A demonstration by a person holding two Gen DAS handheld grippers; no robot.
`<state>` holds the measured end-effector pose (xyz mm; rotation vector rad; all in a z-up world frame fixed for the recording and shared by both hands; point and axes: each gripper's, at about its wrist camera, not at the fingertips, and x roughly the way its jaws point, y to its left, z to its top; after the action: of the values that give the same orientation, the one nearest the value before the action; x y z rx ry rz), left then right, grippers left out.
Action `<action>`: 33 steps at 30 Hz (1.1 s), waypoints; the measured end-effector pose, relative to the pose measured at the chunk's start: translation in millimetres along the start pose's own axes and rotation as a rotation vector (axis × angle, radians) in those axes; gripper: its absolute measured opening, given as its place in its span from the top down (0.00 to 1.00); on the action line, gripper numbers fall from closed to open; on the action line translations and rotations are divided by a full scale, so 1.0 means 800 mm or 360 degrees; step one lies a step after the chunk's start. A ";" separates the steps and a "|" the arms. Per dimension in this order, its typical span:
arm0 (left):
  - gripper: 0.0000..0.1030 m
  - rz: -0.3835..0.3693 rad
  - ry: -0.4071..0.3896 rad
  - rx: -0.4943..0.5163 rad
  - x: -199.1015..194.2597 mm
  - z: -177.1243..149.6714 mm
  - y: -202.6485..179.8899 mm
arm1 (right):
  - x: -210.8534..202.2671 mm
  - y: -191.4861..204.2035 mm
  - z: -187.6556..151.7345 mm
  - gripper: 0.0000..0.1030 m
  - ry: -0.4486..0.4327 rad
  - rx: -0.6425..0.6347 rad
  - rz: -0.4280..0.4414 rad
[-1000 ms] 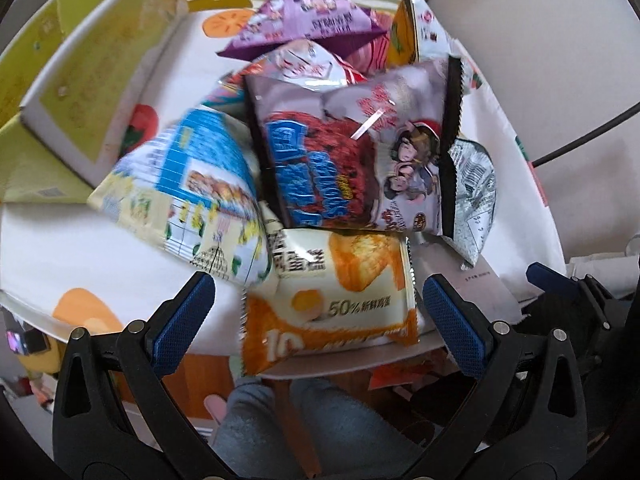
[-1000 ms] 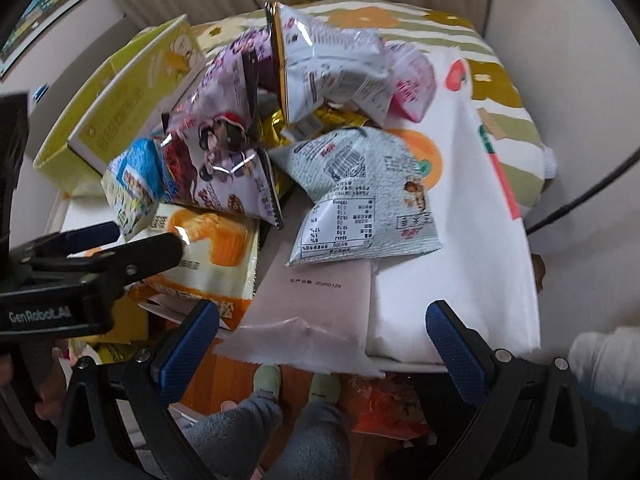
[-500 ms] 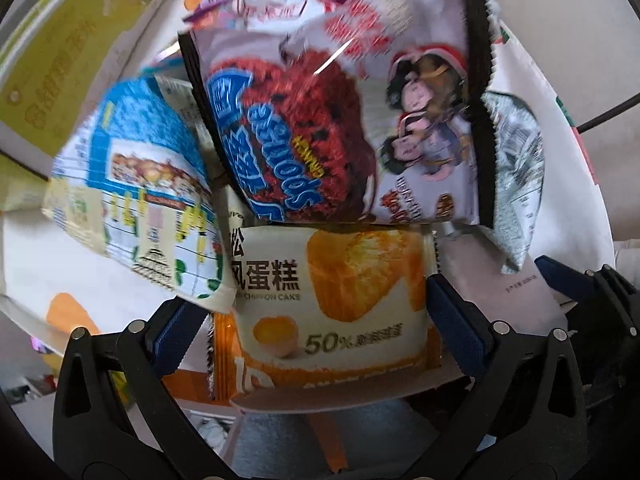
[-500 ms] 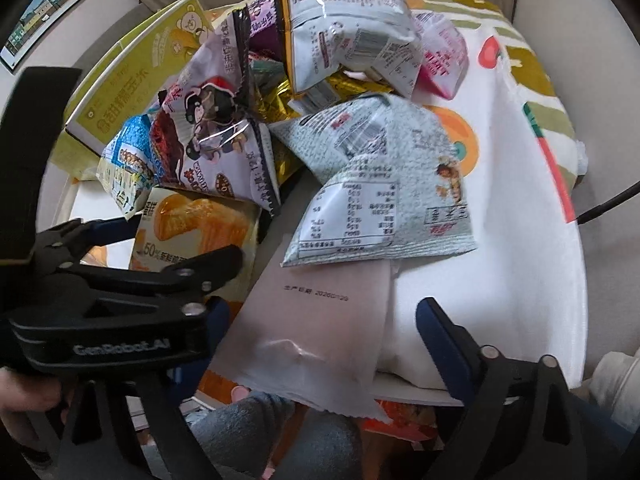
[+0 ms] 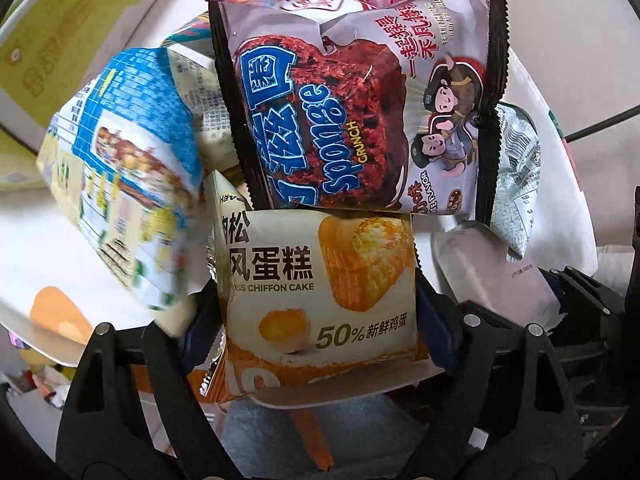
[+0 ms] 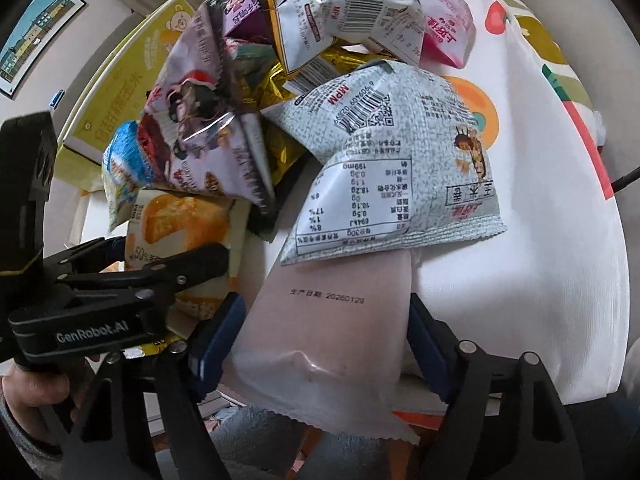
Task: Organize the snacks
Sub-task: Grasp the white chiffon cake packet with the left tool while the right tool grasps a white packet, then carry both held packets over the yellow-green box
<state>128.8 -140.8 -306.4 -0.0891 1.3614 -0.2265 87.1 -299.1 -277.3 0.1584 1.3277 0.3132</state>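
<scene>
The chiffon cake packet (image 5: 320,292), cream and orange, lies flat at the table edge, partly under the purple sponge bag (image 5: 360,104). Beside it a plain pale pouch (image 6: 324,332) overhangs the edge, tucked beneath the green-grey bag (image 6: 400,168).

chiffon cake pack (image 5: 320,292) under sponge pack (image 5: 352,108); plain sachet (image 6: 324,332) right | box (image 6: 116,92) behind

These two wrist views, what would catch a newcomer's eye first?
A jumbled heap of snack bags fills the table. In the left view, the left gripper straddles a chiffon cake pack at the near edge, under a purple Sponge Crunch bag. In the right view, the right gripper brackets a plain pale pouch overhanging the edge.
</scene>
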 end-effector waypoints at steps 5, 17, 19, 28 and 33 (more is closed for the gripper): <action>0.21 -0.0009 -0.0027 0.0001 -0.010 -0.008 0.003 | 0.003 0.000 0.004 0.37 -0.0006 0.0028 -0.0008; 0.21 -0.0060 -0.0107 0.0060 -0.065 -0.025 0.010 | -0.032 -0.022 0.018 0.38 -0.0088 0.0158 0.0070; 0.21 -0.0066 -0.0139 0.0069 -0.082 -0.029 0.011 | -0.047 -0.015 0.016 0.38 -0.0118 0.0158 0.0079; 0.21 -0.0076 -0.0289 0.0055 -0.153 -0.033 0.005 | -0.099 0.006 0.022 0.38 -0.0250 0.0099 0.0116; 0.21 -0.0055 -0.0397 0.0010 -0.189 -0.029 0.009 | -0.131 0.039 0.005 0.38 -0.0327 0.0012 0.0140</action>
<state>78.1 -100.4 -167.3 -0.1314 1.1116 -0.2401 65.1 -302.2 -170.6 0.2493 1.1207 0.3567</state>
